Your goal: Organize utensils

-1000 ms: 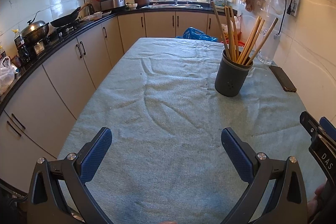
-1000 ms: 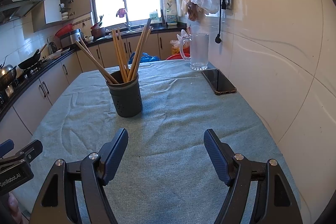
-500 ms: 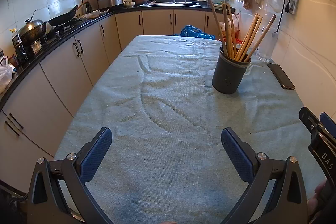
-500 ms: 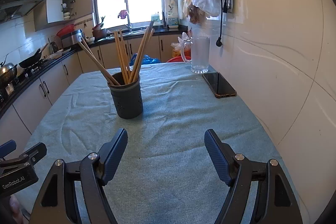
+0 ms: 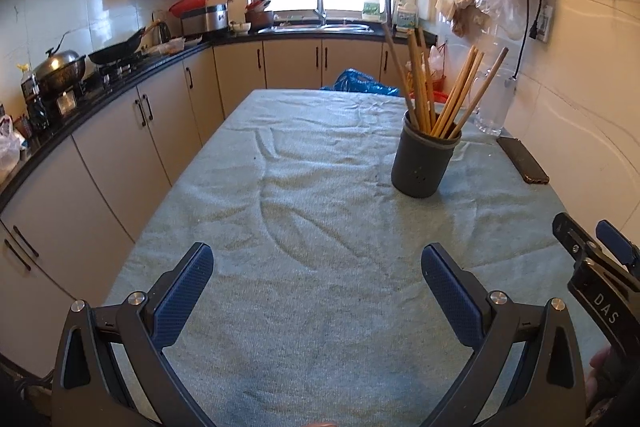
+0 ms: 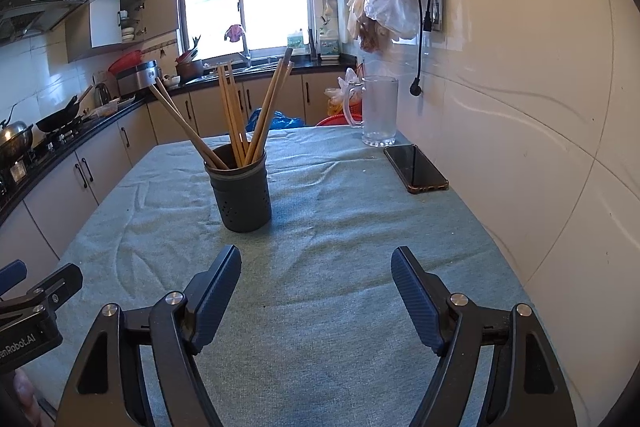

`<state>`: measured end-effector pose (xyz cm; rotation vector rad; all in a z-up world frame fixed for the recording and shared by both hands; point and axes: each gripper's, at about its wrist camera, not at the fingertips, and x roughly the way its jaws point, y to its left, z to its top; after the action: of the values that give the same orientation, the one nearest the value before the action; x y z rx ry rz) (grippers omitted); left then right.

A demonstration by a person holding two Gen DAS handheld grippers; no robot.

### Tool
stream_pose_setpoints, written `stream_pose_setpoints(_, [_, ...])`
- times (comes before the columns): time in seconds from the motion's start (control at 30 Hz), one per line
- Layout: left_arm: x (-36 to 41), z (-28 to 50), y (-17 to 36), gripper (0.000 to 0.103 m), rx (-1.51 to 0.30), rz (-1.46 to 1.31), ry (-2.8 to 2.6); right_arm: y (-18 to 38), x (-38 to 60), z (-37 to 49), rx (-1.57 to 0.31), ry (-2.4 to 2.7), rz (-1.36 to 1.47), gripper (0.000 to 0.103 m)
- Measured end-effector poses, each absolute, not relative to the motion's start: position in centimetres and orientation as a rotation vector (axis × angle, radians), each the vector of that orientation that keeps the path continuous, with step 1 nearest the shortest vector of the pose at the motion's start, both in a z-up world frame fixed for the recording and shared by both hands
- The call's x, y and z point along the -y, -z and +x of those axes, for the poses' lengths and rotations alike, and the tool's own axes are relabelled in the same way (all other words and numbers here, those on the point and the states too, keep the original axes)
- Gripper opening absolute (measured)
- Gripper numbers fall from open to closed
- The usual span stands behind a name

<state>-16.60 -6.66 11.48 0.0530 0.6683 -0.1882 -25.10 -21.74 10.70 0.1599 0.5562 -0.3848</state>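
Chopsticks (image 6: 240, 115) are seen standing bundled in a dark grey holder (image 6: 243, 197), their tips fanned out above its rim, some leaning left and others right. That holder (image 5: 424, 163) is set upright on the table (image 5: 304, 211), which is covered by a wrinkled pale green cloth, and it is placed toward the far right part of the surface in the left wrist view. A black phone (image 6: 416, 169) is laid flat on the cloth to the right of the holder, well apart from it, and a clear glass mug (image 6: 379, 111) is stood just beyond the phone near the tiled wall. The left tool (image 5: 318, 277) is held low over the near end of the table with its blue pads spread wide and nothing between them; only bare cloth is seen in the gap. The right tool (image 6: 316, 283) is likewise held over the near edge, its jaws spread wide and empty, with the holder lying ahead of its left finger and clear of it. Part of the right tool is caught at the right edge of the left wrist view, and part of the left tool at the left edge of the right wrist view. Kitchen cabinets and a stove with pans are seen along the left side.
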Motion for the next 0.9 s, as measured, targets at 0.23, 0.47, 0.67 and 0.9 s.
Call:
stream_pose_setpoints(0.23, [6.7, -18.1, -12.9, 0.103, -0.541, 0.054, 0.197, -10.9, 21.9, -25.3, -0.538, 0.380, 0.159, 0.082])
stream_pose_setpoints(0.47, [7.2, -18.7, -13.8, 0.103, -0.443, 0.095, 0.153, -11.0, 22.1, -25.5, -0.517, 0.371, 0.158, 0.083])
stream_pose_setpoints(0.67, [7.5, -18.1, -13.3, 0.103, -0.480, 0.080, 0.169, -10.8, 22.4, -25.4, -0.509, 0.355, 0.149, 0.084])
stream_pose_setpoints(0.9, [7.6, -17.9, -13.4, 0.103, -0.453, 0.073, 0.149, -11.4, 22.2, -25.5, -0.441, 0.374, 0.089, 0.084])
